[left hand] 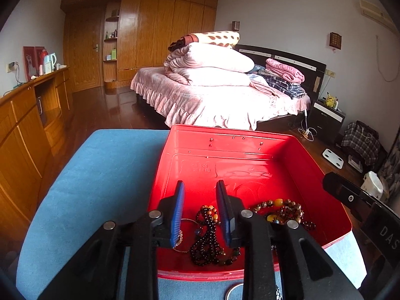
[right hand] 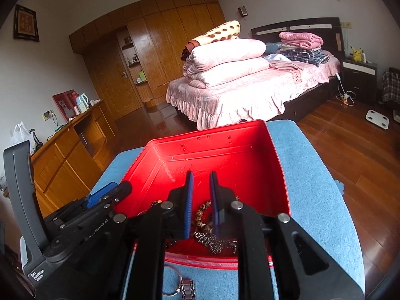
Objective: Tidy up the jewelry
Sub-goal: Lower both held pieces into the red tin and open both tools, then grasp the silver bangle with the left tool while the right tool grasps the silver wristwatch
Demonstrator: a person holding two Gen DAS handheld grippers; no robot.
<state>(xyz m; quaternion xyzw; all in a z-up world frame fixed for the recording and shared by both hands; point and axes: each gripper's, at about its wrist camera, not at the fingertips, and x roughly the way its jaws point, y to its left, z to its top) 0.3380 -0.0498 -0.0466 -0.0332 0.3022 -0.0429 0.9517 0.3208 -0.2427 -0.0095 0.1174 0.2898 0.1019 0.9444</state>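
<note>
While both grippers hover over the red tin (left hand: 250, 155) on the blue bench (left hand: 100, 175), left fingers (left hand: 178, 207) stand apart above the dark beads (left hand: 207, 245); right fingers (right hand: 215, 200) nearly together, gripping nothing.

Home bedroom. Double bed (left hand: 212, 100) w/ pink frilled cover, folded quilts (left hand: 210, 65) stacked on top. Full-height wood wardrobe (left hand: 155, 27) along far wall, door beside it. Bedside cabinet (left hand: 326, 118) w/ yellow plush toy. Low wood sideboard (left hand: 30, 115) w/ kettle. Dark polished wood floor.
</note>
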